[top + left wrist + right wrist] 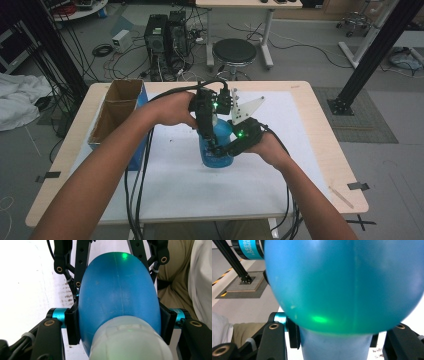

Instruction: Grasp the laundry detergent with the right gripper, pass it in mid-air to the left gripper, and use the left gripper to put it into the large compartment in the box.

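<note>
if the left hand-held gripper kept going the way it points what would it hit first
Probably the blue bottle itself: the left hand-held gripper already has it between its jaws, pads against its sides.

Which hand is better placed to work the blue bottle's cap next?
Left, probably: the left claw comes from above, flanking the blue bottle beside its pale cap. The right claw grips the body, steadying it.

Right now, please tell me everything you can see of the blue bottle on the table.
The blue bottle looks like smooth, glossy plastic with a moulded seam and a pale, whitish cap. It stands on the white sheet, mid-table. The left gripper clamps its rounded body from above; the right gripper clamps a narrower part of it from the side.
</note>
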Demonstrator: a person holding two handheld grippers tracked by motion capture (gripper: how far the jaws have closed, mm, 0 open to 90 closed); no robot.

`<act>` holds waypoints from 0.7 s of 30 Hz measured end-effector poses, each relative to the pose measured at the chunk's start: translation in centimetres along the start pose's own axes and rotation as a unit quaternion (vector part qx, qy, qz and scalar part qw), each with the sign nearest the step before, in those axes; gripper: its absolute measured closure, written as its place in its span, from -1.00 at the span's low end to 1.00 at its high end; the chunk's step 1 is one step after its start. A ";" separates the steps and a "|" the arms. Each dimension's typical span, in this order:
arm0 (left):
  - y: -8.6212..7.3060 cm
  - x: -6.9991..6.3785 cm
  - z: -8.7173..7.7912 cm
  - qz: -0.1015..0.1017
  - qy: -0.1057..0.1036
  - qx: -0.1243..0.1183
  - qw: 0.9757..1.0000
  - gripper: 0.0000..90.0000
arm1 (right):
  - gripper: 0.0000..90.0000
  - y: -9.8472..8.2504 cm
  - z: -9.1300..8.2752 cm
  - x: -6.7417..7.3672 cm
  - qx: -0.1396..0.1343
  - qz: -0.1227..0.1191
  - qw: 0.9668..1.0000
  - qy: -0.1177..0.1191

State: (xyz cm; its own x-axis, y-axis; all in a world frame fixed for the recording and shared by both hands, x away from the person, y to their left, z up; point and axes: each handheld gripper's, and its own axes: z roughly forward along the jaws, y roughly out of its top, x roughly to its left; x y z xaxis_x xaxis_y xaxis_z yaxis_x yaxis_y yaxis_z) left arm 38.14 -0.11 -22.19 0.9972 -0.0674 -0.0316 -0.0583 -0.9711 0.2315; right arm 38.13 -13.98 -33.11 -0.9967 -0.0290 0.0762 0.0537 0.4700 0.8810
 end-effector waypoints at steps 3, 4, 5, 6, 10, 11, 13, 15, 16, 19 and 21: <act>0.0 -0.1 0.0 0.001 -0.001 -0.001 1.000 -0.17 | -0.02 0.0 0.0 0.0 0.001 -0.003 1.000 0.001; 0.1 -0.1 0.0 0.002 -0.001 -0.001 1.000 -0.17 | -0.02 0.0 0.0 0.1 0.001 -0.003 1.000 0.001; 0.1 -0.1 0.0 0.002 -0.001 -0.001 1.000 -0.17 | -0.02 0.0 0.0 0.1 0.002 -0.003 1.000 0.002; 0.1 -0.1 0.0 0.002 -0.002 0.000 1.000 -0.17 | -0.02 0.0 0.0 0.1 0.002 -0.004 1.000 0.001; 0.4 -0.2 -0.4 0.003 -0.001 0.000 1.000 -0.17 | -0.03 0.1 -0.2 0.2 -0.002 -0.007 1.000 0.002; 0.4 -0.2 -0.6 0.007 -0.003 0.000 1.000 -0.17 | -0.03 0.2 -0.2 0.2 -0.005 -0.008 1.000 0.001; 0.6 -0.3 -0.7 0.010 -0.001 0.007 1.000 -0.17 | -0.17 0.4 -0.5 0.3 -0.012 -0.005 1.000 0.004; 0.5 -0.4 -0.8 0.009 0.001 0.011 1.000 -0.17 | -0.49 0.4 -0.7 0.3 -0.004 0.003 1.000 0.004; 0.5 -0.4 -0.9 0.007 0.001 0.012 1.000 -0.17 | -0.54 0.4 -0.9 0.4 0.006 0.004 1.000 -0.005; 0.1 -0.2 -1.2 0.002 0.003 0.011 1.000 -0.17 | -0.62 0.2 -1.6 0.8 0.029 -0.008 1.000 -0.011; -0.2 -0.1 -1.3 -0.004 0.007 0.015 1.000 -0.17 | -0.98 0.1 -2.2 1.0 0.042 -0.004 0.999 -0.030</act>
State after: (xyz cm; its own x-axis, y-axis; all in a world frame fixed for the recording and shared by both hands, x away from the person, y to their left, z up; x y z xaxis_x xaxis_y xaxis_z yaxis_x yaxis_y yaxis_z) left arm 38.07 0.40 -20.92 0.9982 -0.0573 -0.0196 -0.0522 -0.9782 0.2012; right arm 37.25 -15.89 -31.89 -0.9991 0.0181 0.0387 0.0423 0.5431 0.8386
